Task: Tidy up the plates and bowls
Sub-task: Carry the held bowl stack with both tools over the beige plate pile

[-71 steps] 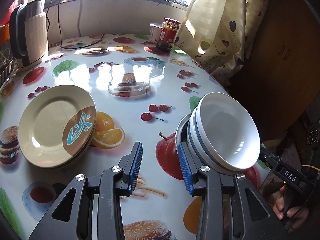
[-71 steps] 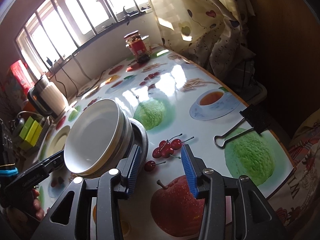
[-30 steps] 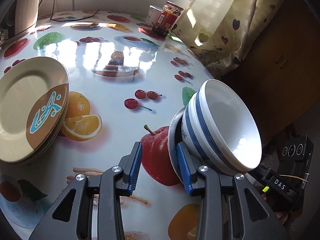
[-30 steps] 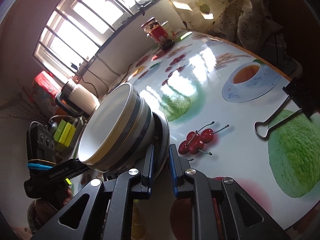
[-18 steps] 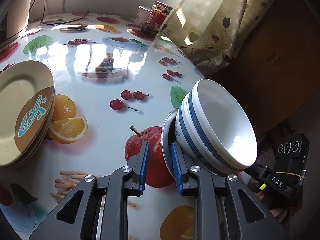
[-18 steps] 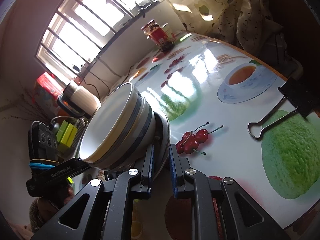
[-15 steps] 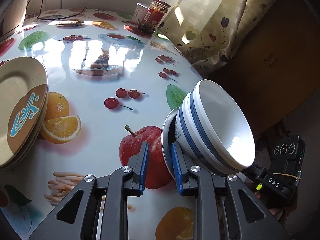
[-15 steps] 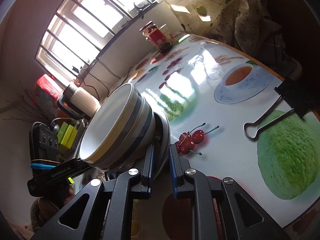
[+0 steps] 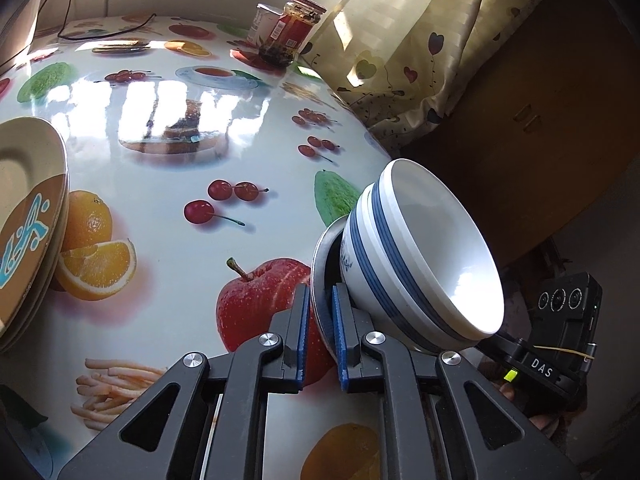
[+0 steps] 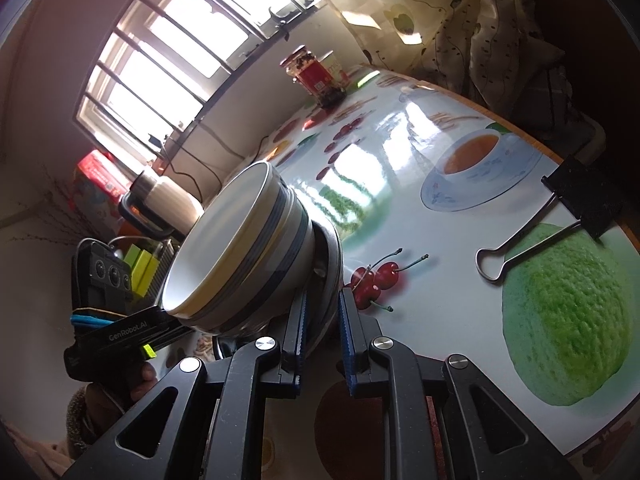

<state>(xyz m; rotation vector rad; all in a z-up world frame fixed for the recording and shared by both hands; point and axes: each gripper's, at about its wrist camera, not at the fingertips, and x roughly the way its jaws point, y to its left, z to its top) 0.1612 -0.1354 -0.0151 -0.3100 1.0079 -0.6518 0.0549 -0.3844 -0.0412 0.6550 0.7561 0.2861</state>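
Both tongs, left and right, are pinching the metal plate rim from opposite sides; stacked bowls are riding between them above the tabletop.

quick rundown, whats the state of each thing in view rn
left gripper: shut on metal plate rim
right gripper: shut on same rim
metal plate: tilted, held
striped bowls: nested, tilted on plate
tan plates: stacked
jar: lidded, upright
binder clip: lying flat
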